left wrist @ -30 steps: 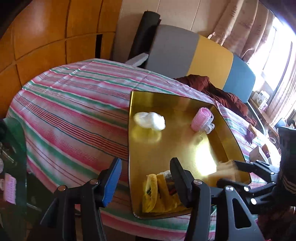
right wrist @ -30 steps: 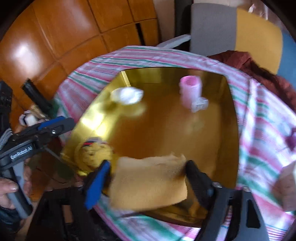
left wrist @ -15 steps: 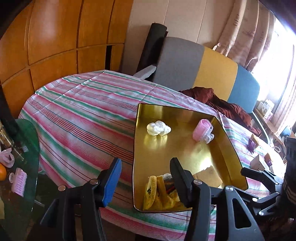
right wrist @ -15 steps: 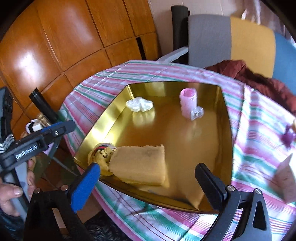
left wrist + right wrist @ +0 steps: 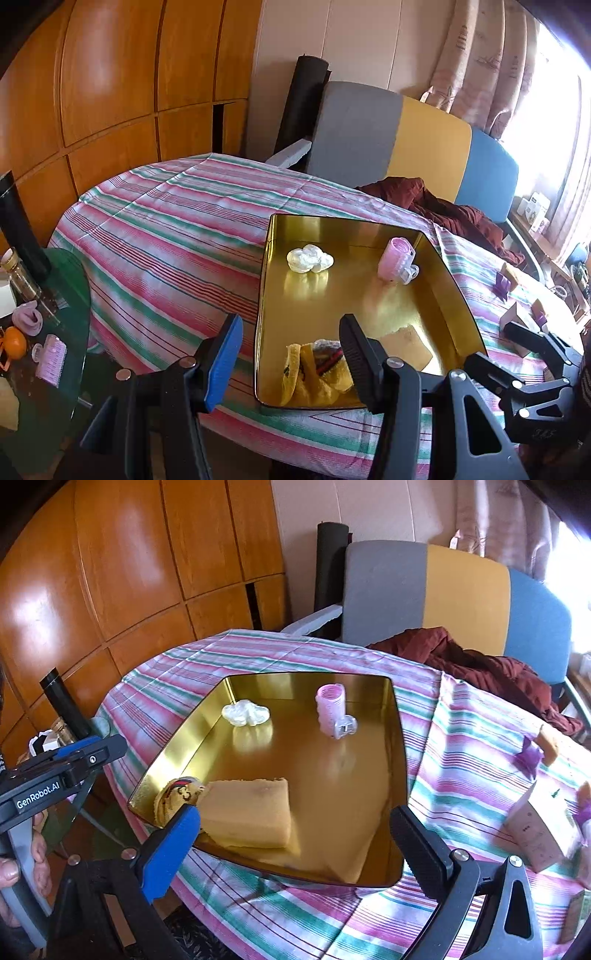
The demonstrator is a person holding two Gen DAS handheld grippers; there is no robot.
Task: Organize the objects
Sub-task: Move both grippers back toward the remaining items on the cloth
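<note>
placing step looks done: folded yellow cloth (image 5: 247,812) lies in the gold tray (image 5: 400,738) near its front edge, touching the crumpled yellow item (image 5: 177,797). right gripper (image 5: 295,834) has just been opening, jaws wide with nothing between; left gripper (image 5: 290,354) part open, empty. next, i judge, another loose item like the pale box (image 5: 539,823) on the striped cloth (image 5: 461,757).

Things in the tray on the table

Ahead of the right gripper (image 5: 295,834), the sponge (image 5: 247,812) lies nearest, sock (image 5: 177,797) beside it, curler (image 5: 332,709) farther back in the tray (image 5: 400,768).
</note>
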